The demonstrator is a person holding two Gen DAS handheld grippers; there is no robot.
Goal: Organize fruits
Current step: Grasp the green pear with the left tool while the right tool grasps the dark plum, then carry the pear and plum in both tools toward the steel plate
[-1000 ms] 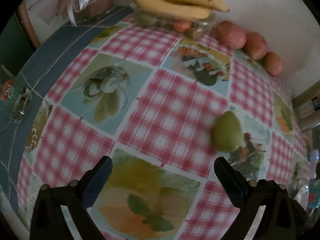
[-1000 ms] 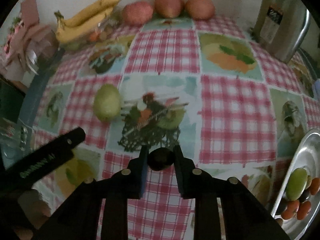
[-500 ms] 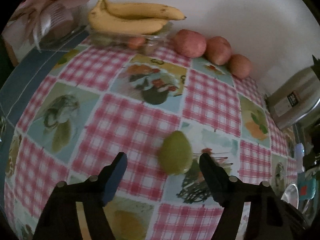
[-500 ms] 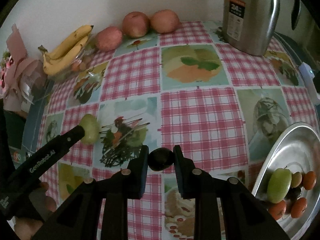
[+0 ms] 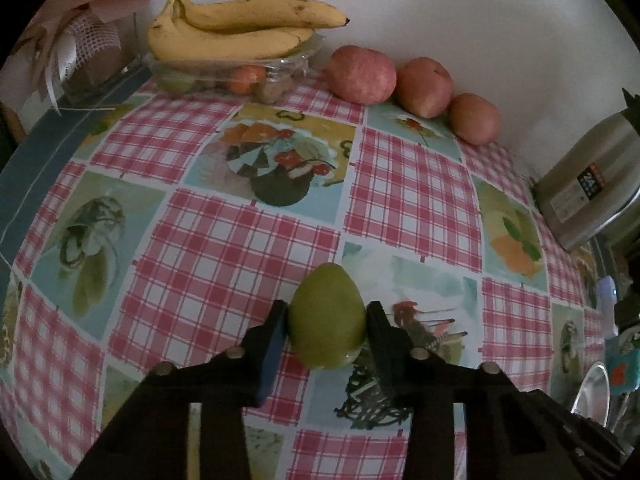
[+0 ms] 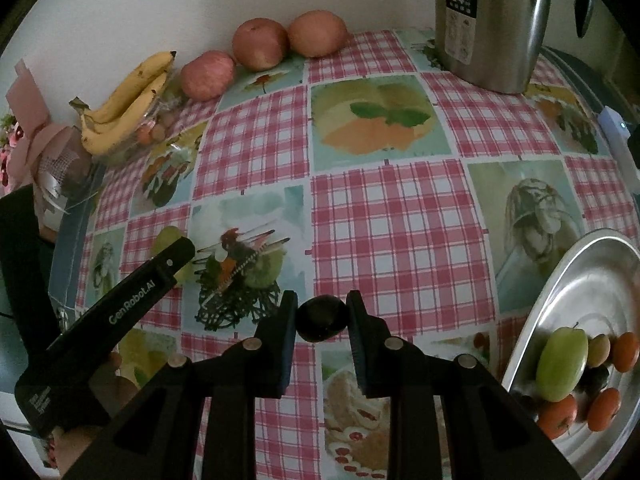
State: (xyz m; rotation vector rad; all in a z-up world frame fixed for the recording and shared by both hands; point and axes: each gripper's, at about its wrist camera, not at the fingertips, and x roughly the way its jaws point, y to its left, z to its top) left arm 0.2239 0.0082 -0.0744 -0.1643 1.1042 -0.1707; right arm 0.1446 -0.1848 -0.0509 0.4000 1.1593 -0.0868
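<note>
**Both fruits gripped, bound for the tray**

Your left hand-held gripper (image 5: 326,318) clamps the green pear (image 5: 326,322) on the table (image 5: 240,240), left of the steel tray (image 6: 592,264). Your right hand-held gripper (image 6: 322,316) pinches a dark fruit (image 6: 322,318) nearer that tray, probably next in.

- My right gripper (image 6: 322,312) is matt black plastic.
- The tray (image 6: 592,272) and flask (image 6: 490,20) look like brushed, shiny metal.
- The tablecloth (image 6: 400,216) seems smooth, slightly glossy.
</note>
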